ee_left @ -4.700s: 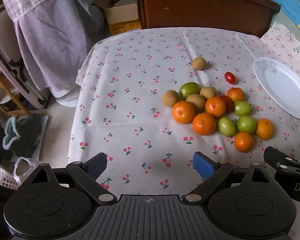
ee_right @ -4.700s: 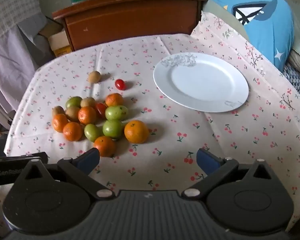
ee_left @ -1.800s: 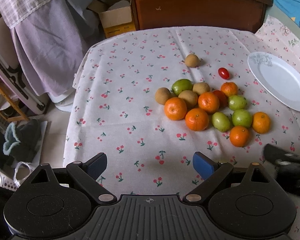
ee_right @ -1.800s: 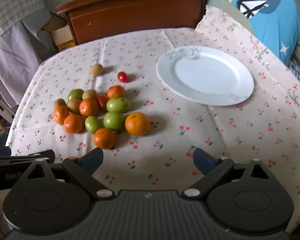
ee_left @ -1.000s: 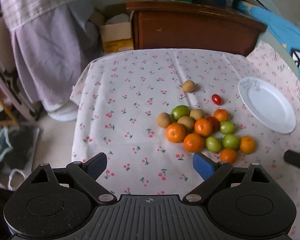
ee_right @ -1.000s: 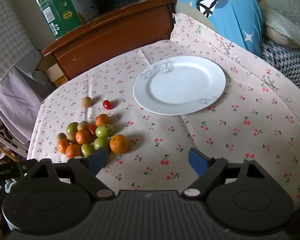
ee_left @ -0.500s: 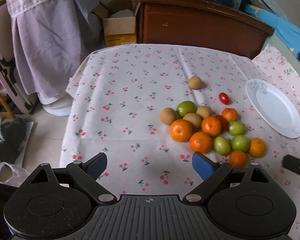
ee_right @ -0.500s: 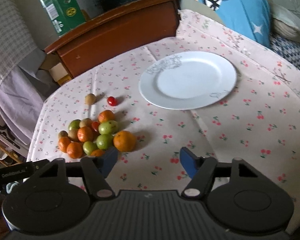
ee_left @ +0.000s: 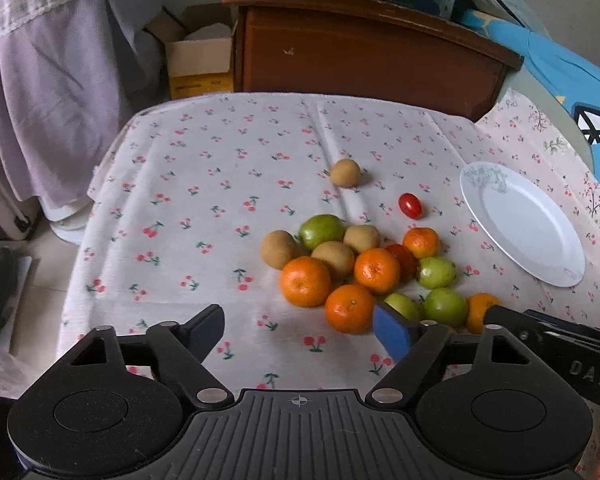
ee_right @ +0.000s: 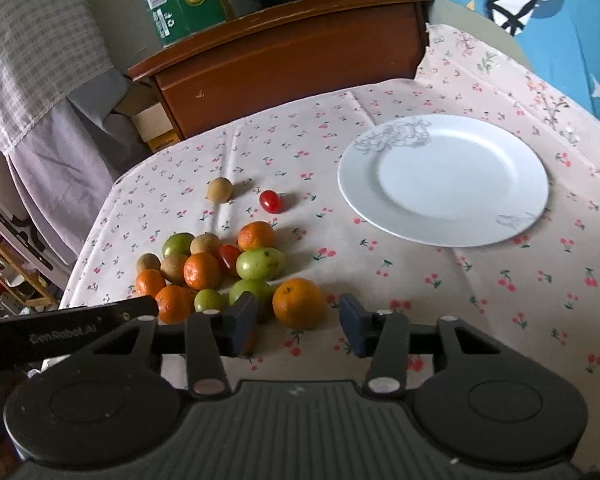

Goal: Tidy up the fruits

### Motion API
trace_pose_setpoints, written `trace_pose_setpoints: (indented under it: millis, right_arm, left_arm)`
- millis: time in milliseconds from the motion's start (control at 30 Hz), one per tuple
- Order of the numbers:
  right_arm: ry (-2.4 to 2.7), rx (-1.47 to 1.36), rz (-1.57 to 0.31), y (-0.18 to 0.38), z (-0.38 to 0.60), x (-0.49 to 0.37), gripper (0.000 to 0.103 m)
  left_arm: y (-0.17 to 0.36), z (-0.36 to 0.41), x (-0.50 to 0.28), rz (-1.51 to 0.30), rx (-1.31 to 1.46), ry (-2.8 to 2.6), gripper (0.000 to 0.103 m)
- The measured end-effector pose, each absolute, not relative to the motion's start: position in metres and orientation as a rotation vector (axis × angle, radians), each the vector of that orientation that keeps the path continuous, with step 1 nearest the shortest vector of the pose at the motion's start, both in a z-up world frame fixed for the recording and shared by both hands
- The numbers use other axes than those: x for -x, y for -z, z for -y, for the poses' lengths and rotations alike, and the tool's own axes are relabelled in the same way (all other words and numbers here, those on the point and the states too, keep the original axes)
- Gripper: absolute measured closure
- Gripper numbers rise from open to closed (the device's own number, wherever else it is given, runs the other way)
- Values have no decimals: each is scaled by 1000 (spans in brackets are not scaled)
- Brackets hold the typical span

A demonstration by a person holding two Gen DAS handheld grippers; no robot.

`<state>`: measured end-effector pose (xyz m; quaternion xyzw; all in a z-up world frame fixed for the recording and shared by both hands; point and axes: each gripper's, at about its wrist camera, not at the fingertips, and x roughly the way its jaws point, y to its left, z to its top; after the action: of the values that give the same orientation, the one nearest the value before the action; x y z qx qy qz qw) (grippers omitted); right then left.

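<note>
Left gripper point(ee_left: 300, 330) tilted downward, jaws apart and just closing on nothing, right gripper point(ee_right: 298, 322) likewise, jaws narrowing and empty, round glossy orange mandarin point(ee_right: 299, 303) just ahead between them, smooth white ceramic plate point(ee_right: 444, 180) ahead right on the cherry-print cloth worktop point(ee_right: 500, 300).

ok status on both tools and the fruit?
Left tool open, empty, jaws just narrowing. Right tool open, closing toward nearest orange, pads not on it. Plate bare, fruit pile untouched. Nothing blocking.
</note>
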<state>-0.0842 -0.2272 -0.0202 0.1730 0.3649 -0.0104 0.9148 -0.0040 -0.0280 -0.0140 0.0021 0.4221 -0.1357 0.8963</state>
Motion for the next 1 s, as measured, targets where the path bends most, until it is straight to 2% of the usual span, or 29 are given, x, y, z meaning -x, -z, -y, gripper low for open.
trace_pose_setpoints:
  millis: [300, 433, 633, 1000]
  right_arm:
    - [29, -428, -743, 11, 238, 86, 55]
    - [86, -438, -705, -3, 257, 85, 45]
    - [270, -359, -684, -6, 301, 70, 42]
    - [507, -432, -775, 19, 369, 41, 42]
  left_arm:
    - [15, 27, 0, -883, 32, 273, 22]
    - [10, 27, -2, -883, 51, 270, 21]
    - [0, 40, -11, -864, 59, 303, 21]
    - [-11, 93, -40, -808, 58, 470, 21]
